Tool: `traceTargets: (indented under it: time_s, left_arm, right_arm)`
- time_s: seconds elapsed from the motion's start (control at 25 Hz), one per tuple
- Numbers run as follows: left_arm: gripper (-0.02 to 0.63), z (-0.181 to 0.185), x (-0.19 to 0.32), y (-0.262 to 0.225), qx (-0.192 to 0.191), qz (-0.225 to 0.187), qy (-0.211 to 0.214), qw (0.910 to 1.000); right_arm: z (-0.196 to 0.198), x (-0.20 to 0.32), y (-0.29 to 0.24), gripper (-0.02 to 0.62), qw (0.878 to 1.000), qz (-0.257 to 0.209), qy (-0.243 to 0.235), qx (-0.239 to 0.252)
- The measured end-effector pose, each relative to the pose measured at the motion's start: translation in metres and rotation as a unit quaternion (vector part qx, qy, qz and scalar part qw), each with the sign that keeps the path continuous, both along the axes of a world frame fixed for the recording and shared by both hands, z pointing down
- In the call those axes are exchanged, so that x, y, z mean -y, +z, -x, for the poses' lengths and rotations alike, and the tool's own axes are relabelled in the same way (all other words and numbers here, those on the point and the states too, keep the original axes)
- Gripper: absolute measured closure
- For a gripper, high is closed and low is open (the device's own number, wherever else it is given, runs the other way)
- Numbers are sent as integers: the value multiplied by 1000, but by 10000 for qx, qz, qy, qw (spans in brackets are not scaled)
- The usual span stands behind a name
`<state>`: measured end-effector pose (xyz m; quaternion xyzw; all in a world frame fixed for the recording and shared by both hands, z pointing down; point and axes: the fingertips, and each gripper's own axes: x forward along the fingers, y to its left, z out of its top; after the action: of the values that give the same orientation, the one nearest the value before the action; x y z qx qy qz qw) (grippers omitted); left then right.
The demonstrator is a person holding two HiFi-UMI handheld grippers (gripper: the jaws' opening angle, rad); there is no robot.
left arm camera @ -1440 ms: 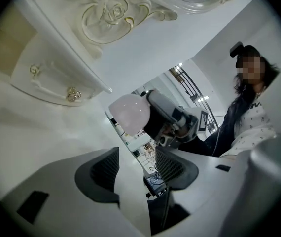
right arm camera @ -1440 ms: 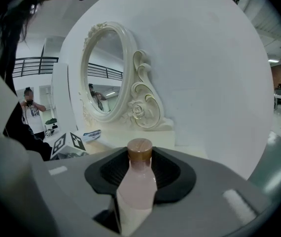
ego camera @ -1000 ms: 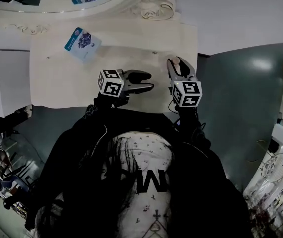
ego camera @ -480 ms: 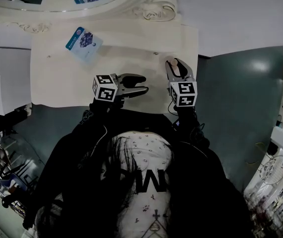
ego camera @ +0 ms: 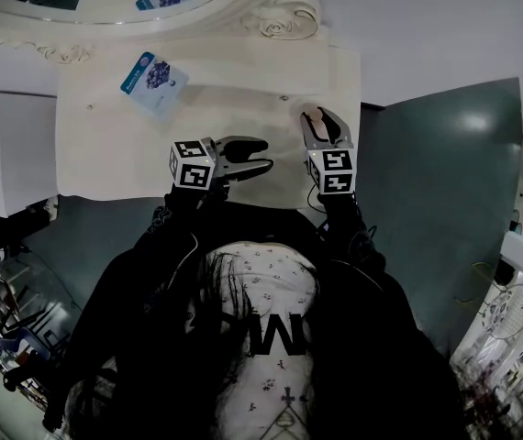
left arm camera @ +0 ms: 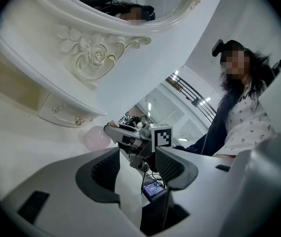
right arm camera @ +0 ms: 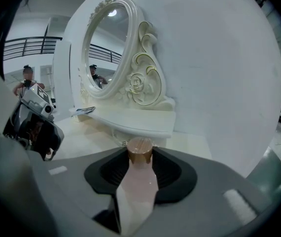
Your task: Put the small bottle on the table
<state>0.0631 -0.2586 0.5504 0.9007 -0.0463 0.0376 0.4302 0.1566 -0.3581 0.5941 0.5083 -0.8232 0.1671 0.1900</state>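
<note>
- My right hand-held gripper [ego camera: 320, 122] clamps the small bottle [right arm camera: 139, 179] by its body, over the table [ego camera: 105, 145].
- Left hand-held gripper [ego camera: 256, 152]: jaws apart, empty.
- Bottle looks light, rigid and slick; I'd keep the hold below the cap [right arm camera: 140, 151].

Cream dressing table [ego camera: 105, 159] against a white wall [ego camera: 445, 26]; oval mirror [right arm camera: 106, 48] above (carved rose [right arm camera: 136, 83] on its frame); glossy grey-green floor [ego camera: 445, 181].
</note>
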Motion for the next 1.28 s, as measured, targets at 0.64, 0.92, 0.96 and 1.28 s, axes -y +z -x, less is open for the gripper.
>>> traceTargets:
  time_s: [0.64, 0.92, 0.96, 1.28]
  left_arm:
    - [466, 12, 0, -31, 359, -972, -569, 9930]
    - [523, 0, -14, -45, 565, -1469, -579, 9858]
    - [534, -2, -17, -47, 592, -1527, -597, 9847]
    - [571, -12, -53, -54, 975, -1828, -705, 9757]
  right_arm:
    - [-9, -46, -65, 442, 9965, -275, 312, 730]
    - [8, -84, -86, 443, 9950, -365, -45, 923]
    - [10, -89, -88, 443, 9949, -379, -98, 933]
    - [25, -135, -106, 446, 9920, -587, -351, 1063]
